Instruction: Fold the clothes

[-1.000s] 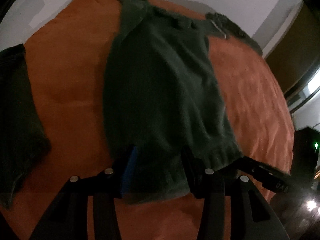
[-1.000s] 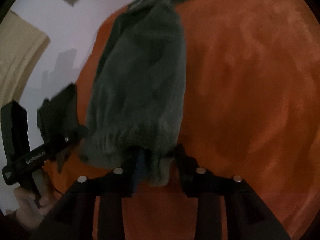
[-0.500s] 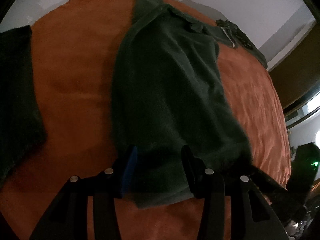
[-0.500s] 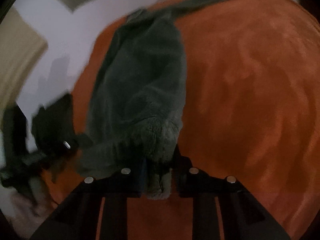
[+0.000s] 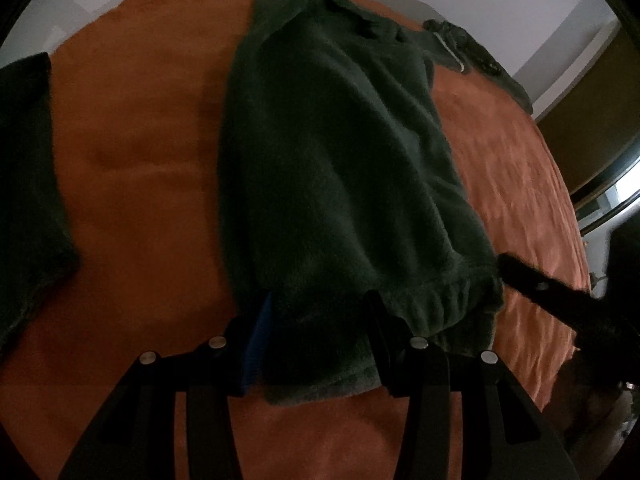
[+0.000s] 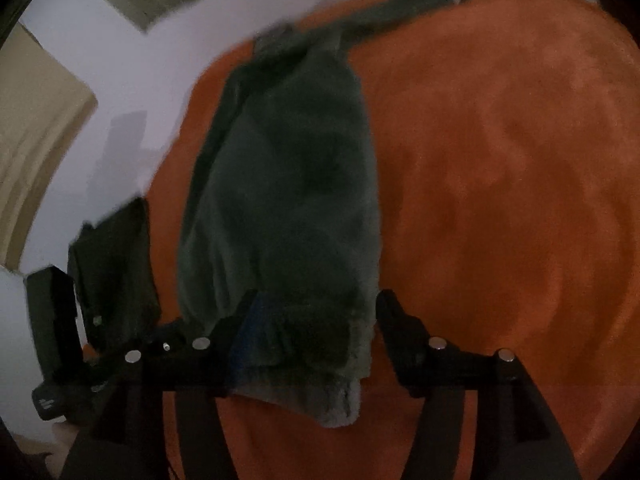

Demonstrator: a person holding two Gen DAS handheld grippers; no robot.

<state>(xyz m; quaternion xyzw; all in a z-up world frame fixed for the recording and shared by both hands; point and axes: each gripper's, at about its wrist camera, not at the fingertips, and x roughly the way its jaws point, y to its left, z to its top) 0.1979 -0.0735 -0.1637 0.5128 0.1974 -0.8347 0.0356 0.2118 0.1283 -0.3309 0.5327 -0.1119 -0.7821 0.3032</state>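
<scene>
Now the green fleece (image 5: 332, 168) lies lengthwise on the orange blanket (image 5: 136, 168). Left gripper (image 5: 316, 344) half open, hem bunched between its fingers, pressing it. Right gripper (image 6: 312, 336) has just sprung wider; hem lies loose between, clear of the right pad

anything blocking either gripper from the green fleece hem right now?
Nothing visible. The green fleece garment lies on the orange bedspread with its hem already between the fingers of the left gripper and of the right gripper, whose jaws have just been opening. The second dark garment lies apart, to the side.
</scene>
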